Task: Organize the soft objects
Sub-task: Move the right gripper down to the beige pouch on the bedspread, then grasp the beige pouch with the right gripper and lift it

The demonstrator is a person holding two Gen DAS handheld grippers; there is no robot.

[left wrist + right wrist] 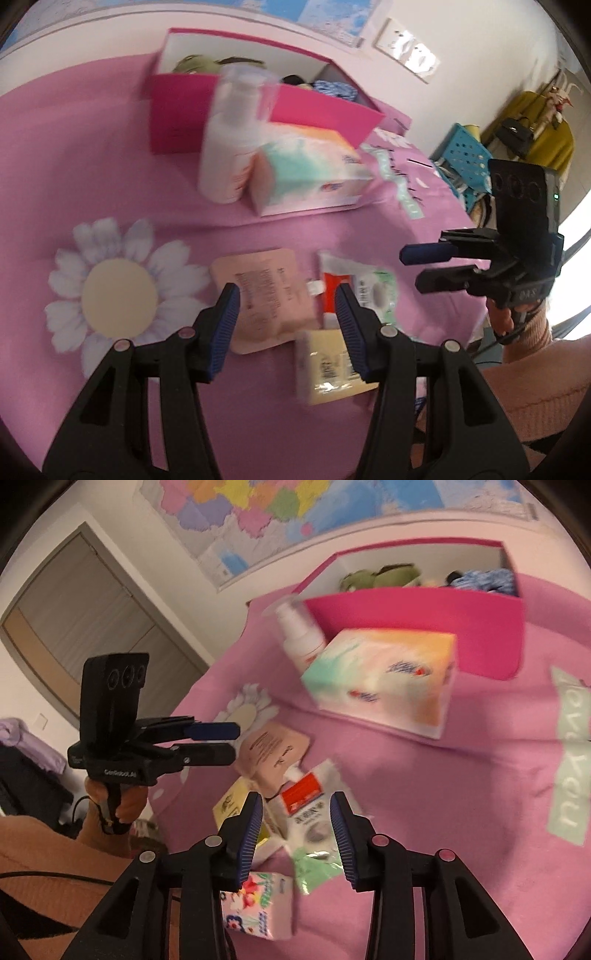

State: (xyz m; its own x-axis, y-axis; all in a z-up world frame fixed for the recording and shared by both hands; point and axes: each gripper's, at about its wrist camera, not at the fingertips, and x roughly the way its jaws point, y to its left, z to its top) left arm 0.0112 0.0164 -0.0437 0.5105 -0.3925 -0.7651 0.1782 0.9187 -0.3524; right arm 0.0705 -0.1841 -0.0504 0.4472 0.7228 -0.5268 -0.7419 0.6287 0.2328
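Both sets of jaws stand parted, empty: left gripper (288,306) over the pink sachet (264,295), right gripper (297,814) over the white-and-red sachet (308,812). At twelve o'clock sit the tissue pack (384,679) and magenta box (424,627) on the pink bedspread (480,794).

From my left wrist view, bare pink bedspread (122,173) lies open at left and lower centre. The white bottle (225,147) and tissue box (310,173) stand touching, blocking the pink storage box (258,110) at upper centre. Flat packets (266,295) crowd the lower middle. My right gripper (424,266) occupies the right edge. In the right wrist view, the bedspread's right side (480,794) is free.
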